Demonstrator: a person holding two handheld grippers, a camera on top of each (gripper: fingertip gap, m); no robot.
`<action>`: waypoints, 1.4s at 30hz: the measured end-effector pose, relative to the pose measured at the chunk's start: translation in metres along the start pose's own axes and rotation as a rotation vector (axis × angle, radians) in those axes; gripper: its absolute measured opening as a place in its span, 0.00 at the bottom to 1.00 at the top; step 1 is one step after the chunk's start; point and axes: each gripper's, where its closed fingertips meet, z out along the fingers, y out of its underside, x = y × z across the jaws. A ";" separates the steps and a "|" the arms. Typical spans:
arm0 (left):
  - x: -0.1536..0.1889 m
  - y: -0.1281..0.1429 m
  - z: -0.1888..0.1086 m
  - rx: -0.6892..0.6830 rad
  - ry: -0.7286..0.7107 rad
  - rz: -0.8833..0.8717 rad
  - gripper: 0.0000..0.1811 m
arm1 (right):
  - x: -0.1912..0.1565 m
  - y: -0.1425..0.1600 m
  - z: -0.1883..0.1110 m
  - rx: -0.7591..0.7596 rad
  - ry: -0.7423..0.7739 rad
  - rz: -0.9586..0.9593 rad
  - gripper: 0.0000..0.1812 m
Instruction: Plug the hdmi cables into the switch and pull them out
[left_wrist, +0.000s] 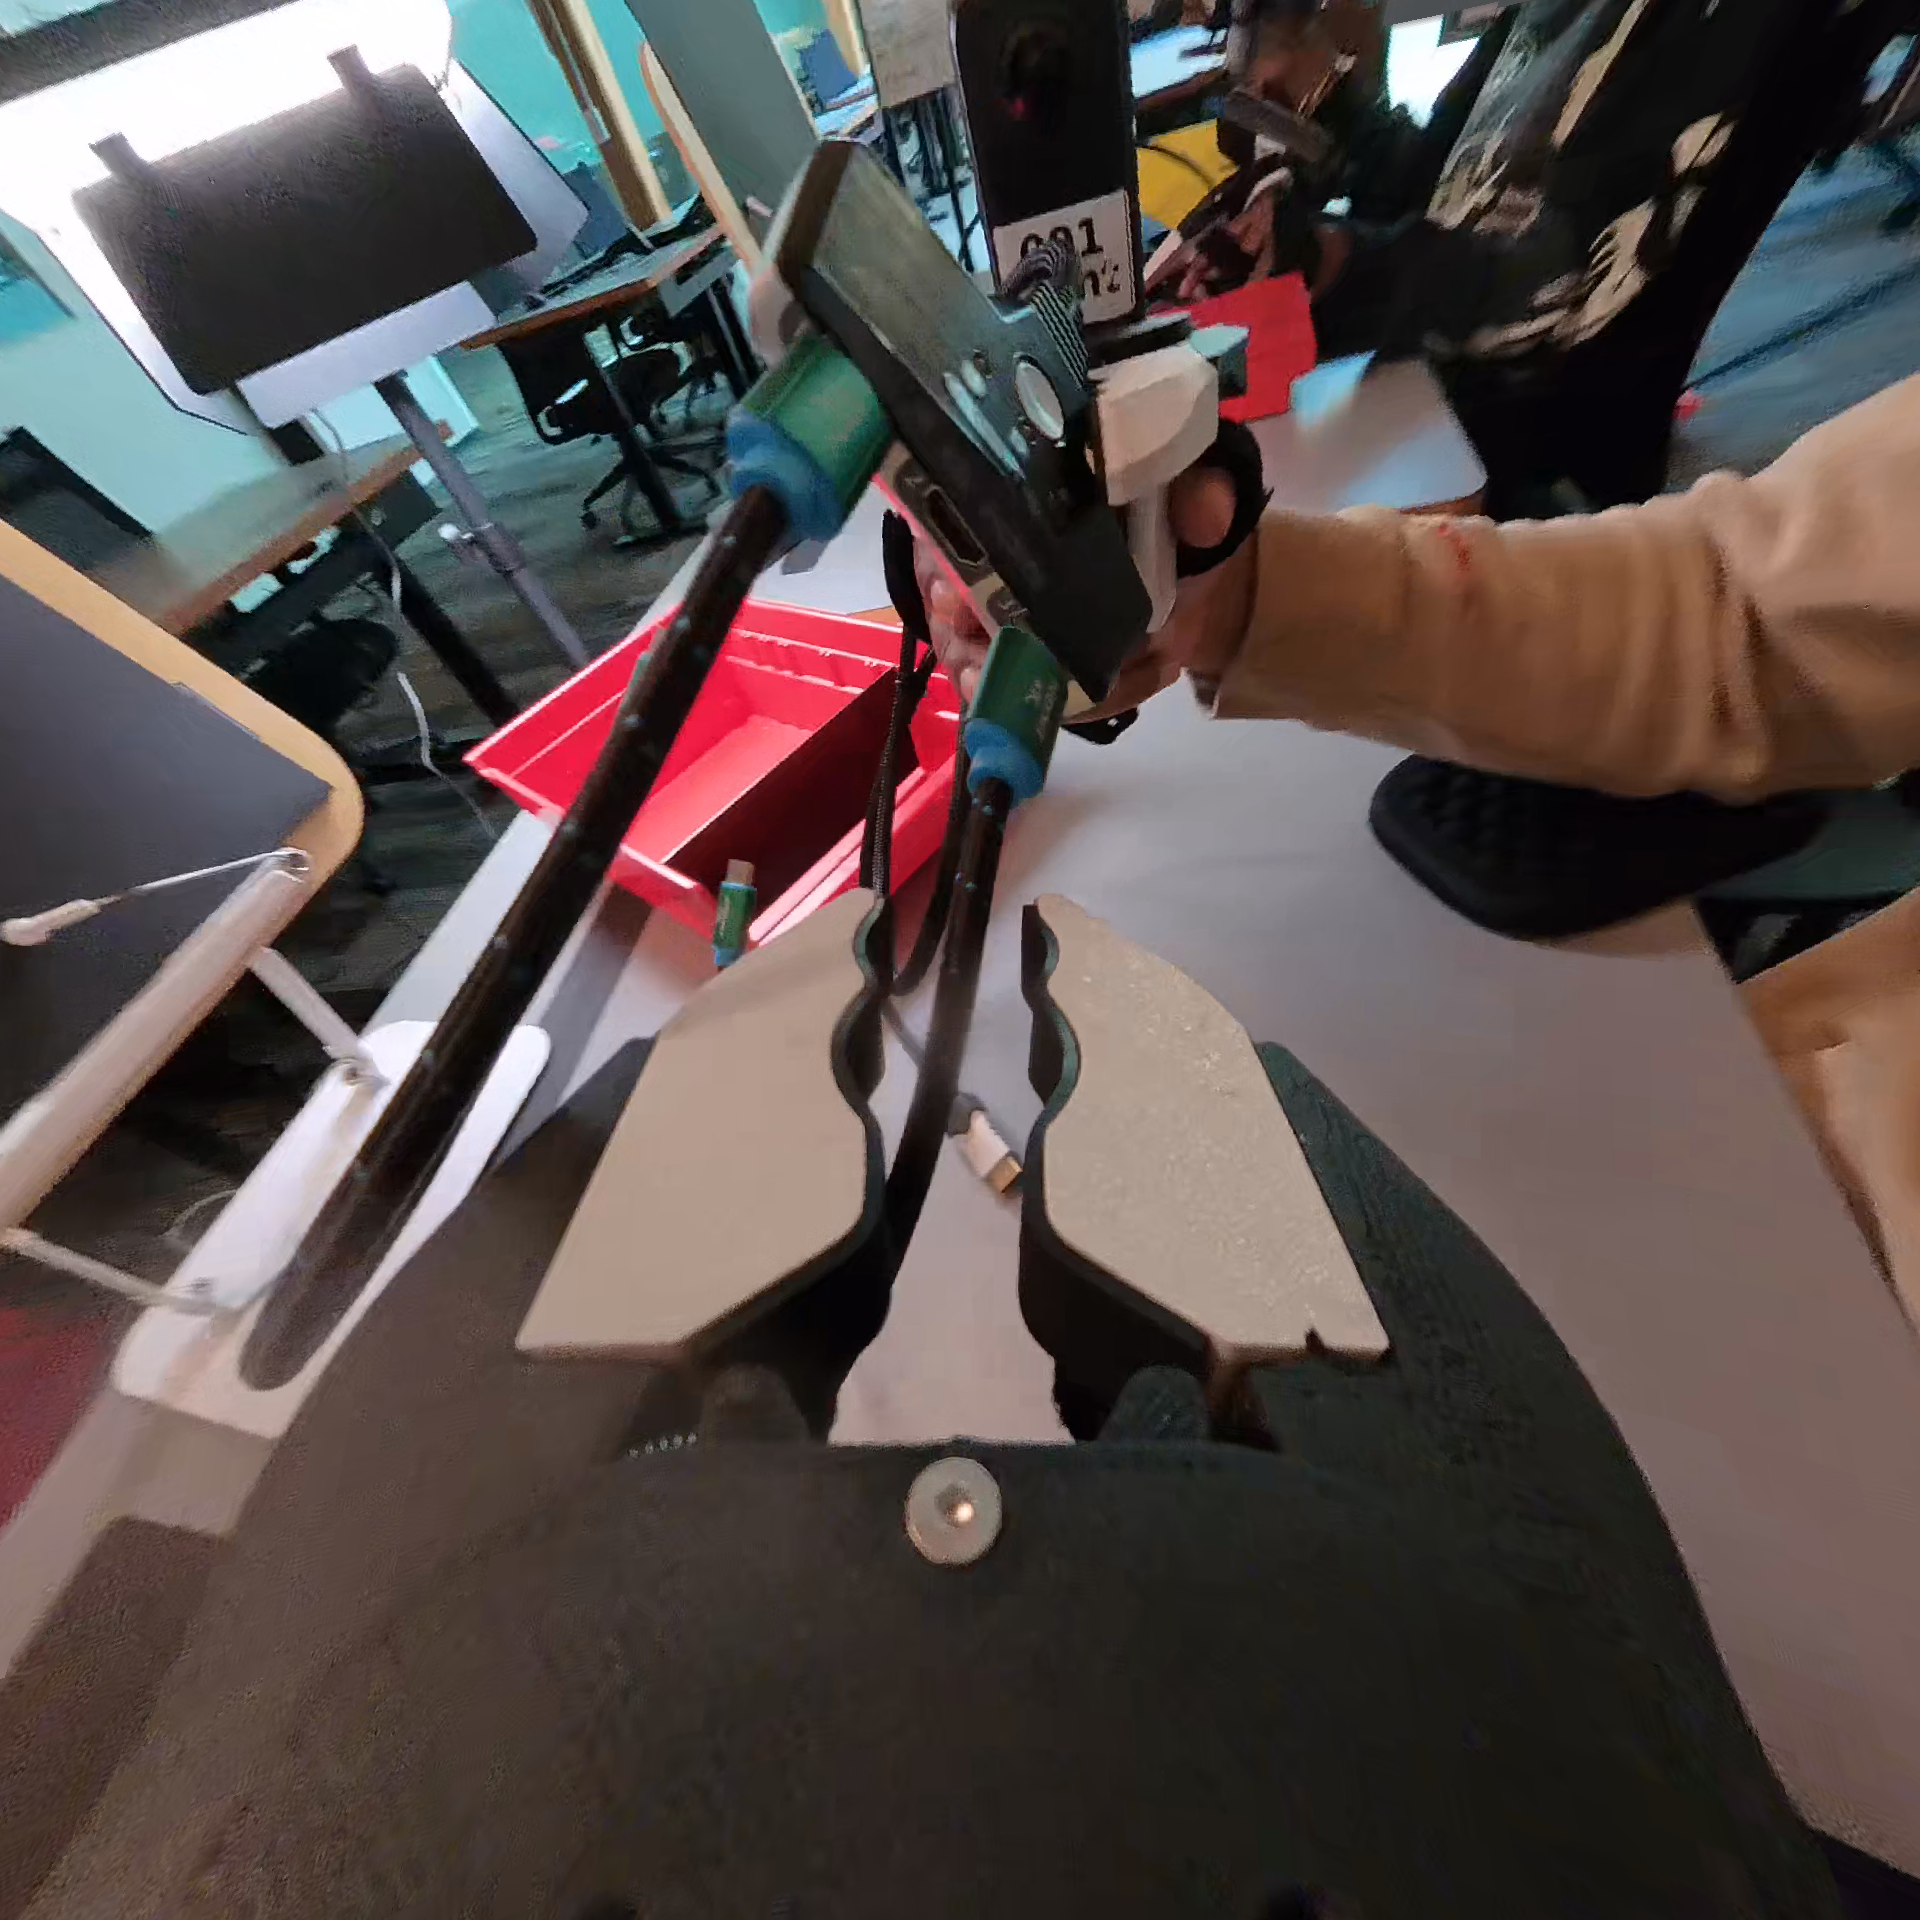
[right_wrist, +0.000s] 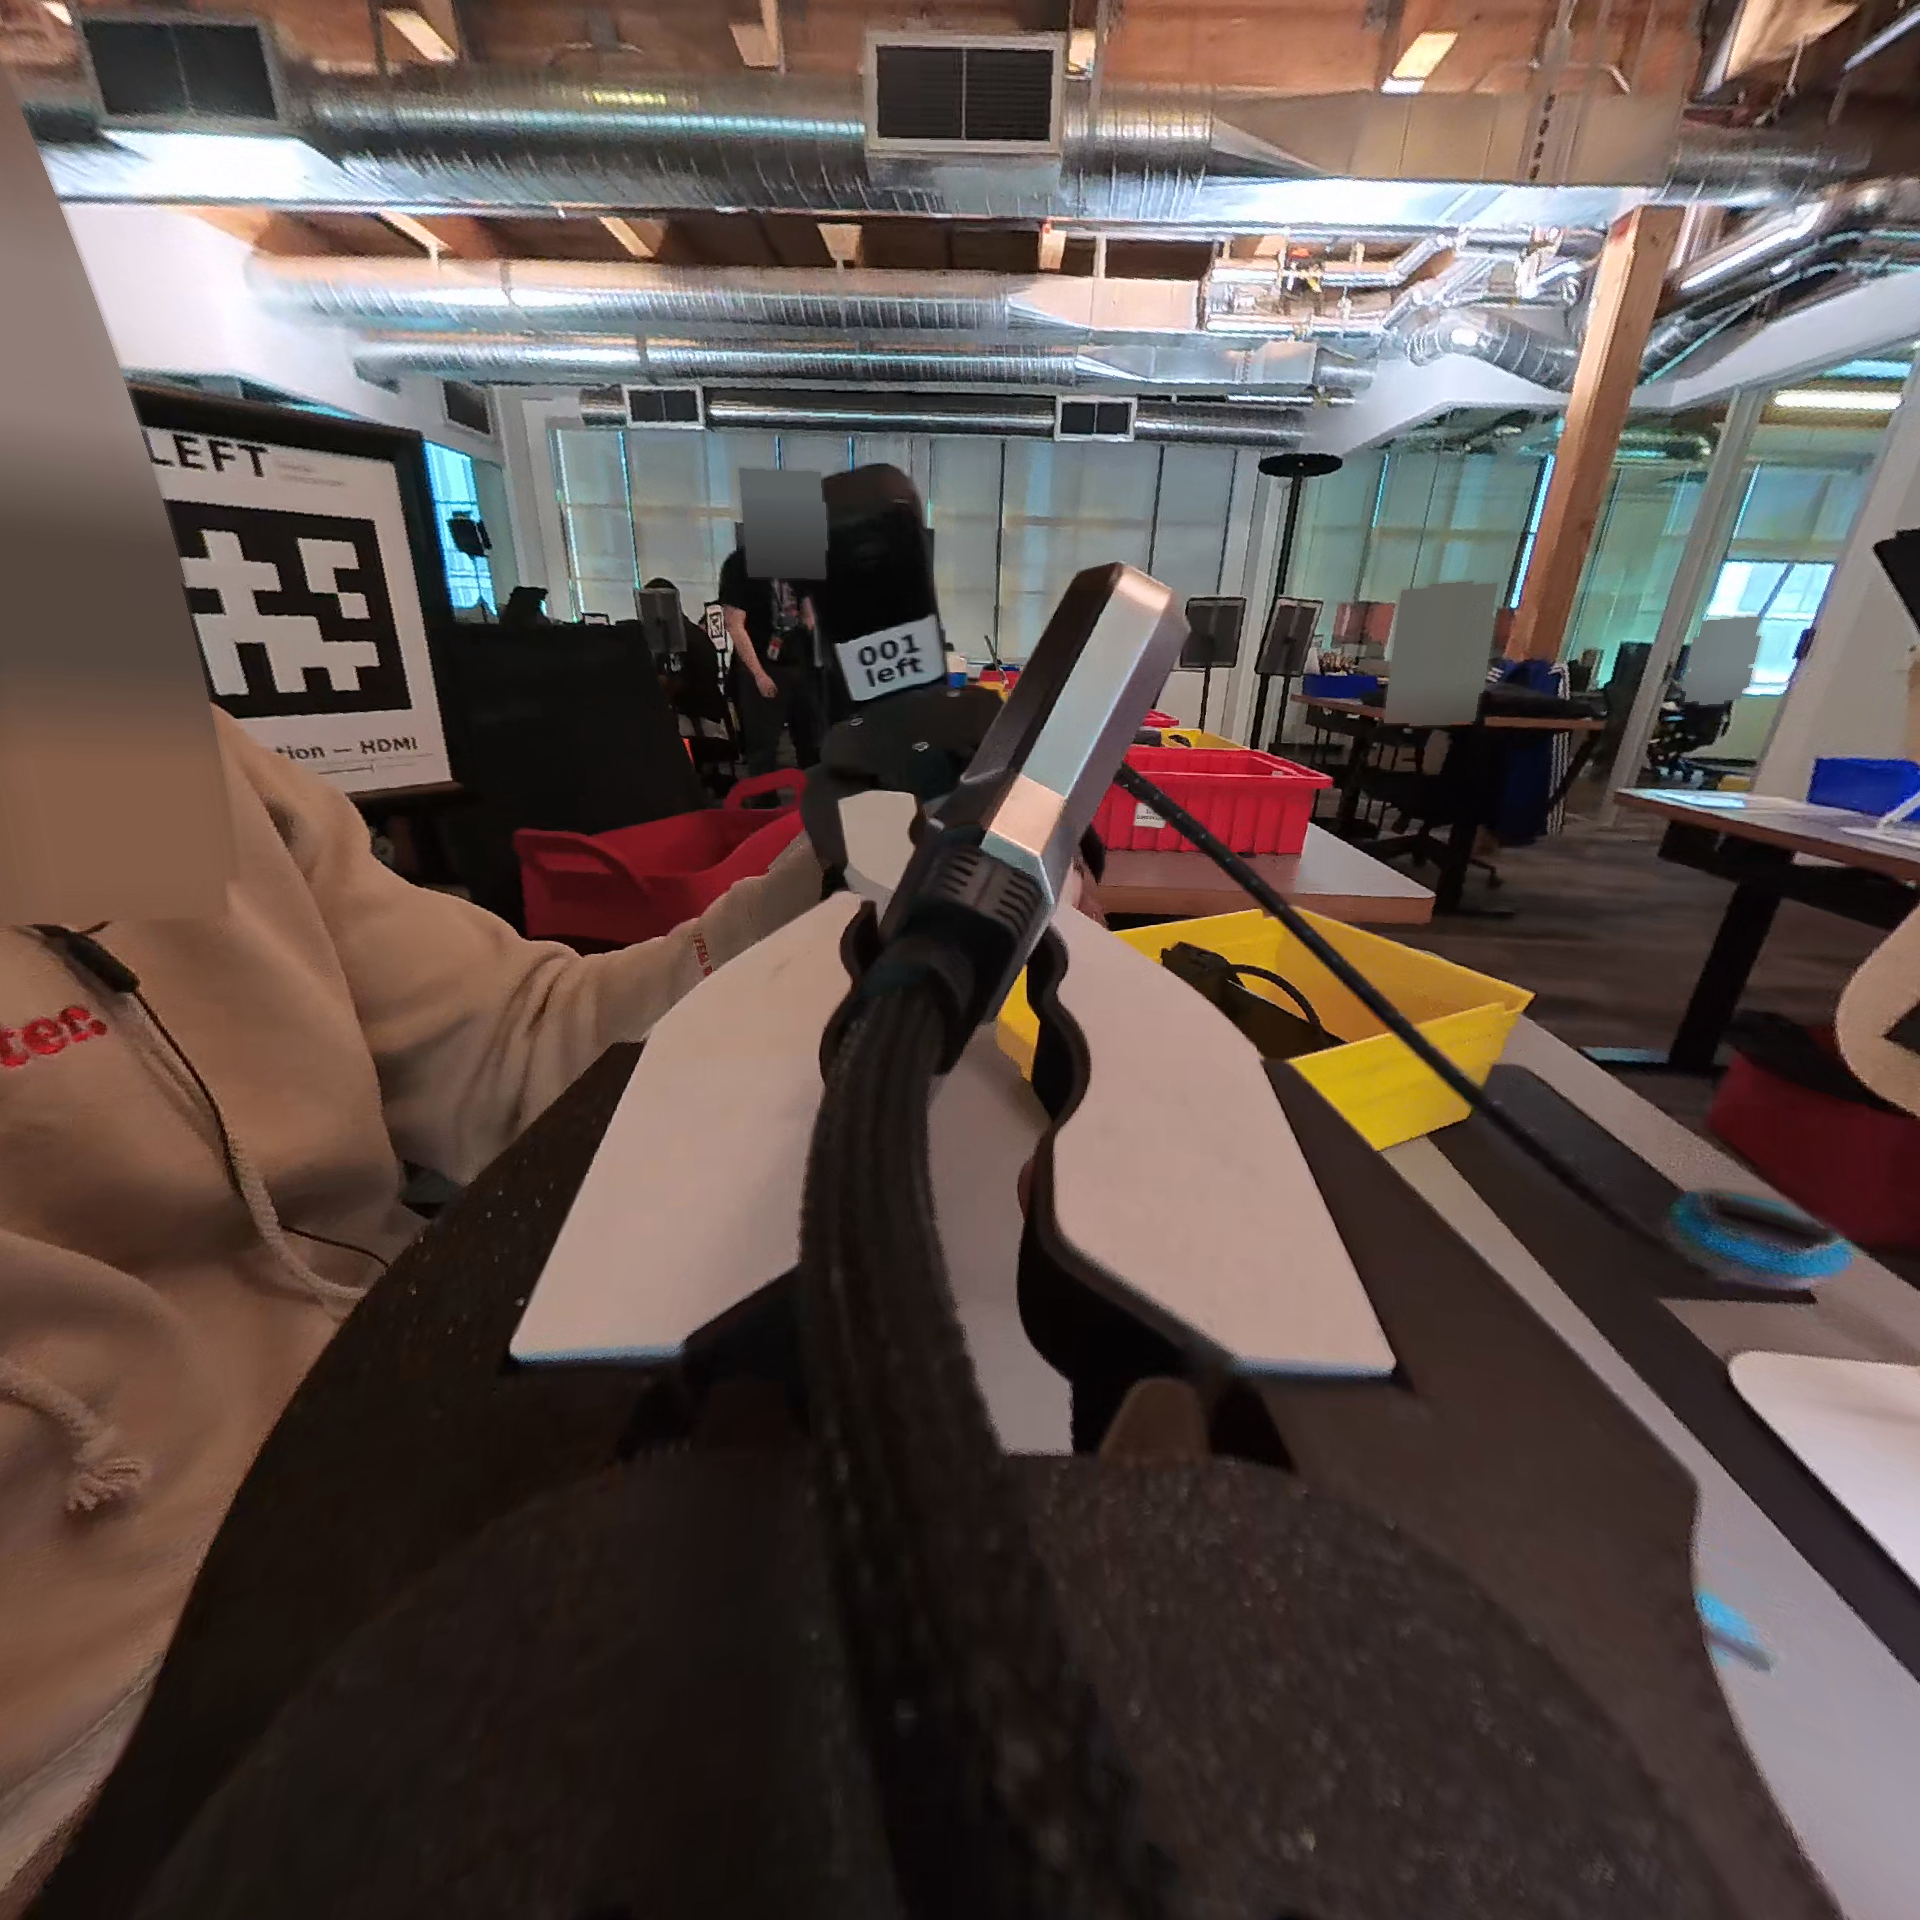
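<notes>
Left wrist view: left claw (left_wrist: 951, 940) narrow, straddling black cable (left_wrist: 940, 1023), contact unclear. Switch (left_wrist: 961, 416) at 12 o'clock, aloft, two green plugs (left_wrist: 1013, 698) seated. Red tray (left_wrist: 727, 769) on tabletop (left_wrist: 1455, 1195).

Right wrist view: right claw (right_wrist: 956, 961) clamps switch's braided lead (right_wrist: 894, 1091). Switch (right_wrist: 1075, 707) rigid, light; cable stiff. Grip plug body, not cord.

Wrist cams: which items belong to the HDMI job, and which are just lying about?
Job:
- switch, gripped by right tool
- upper cable and lower cable, both plugged in
- loose plug by the tray
- left tool, open around the lower cable

Lying about:
- red tray
- yellow bin
- black pad
</notes>
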 end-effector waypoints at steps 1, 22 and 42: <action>0.000 0.001 0.000 0.017 0.023 -0.026 0.14 | -0.001 0.001 0.000 -0.002 0.000 -0.023 0.15; 0.044 -0.058 0.046 0.565 0.449 -0.392 0.29 | -0.031 -0.023 0.018 -0.016 0.084 -0.481 0.16; 0.033 -0.046 0.037 0.540 0.042 0.169 0.12 | -0.025 0.010 0.032 -0.175 0.059 -0.265 0.15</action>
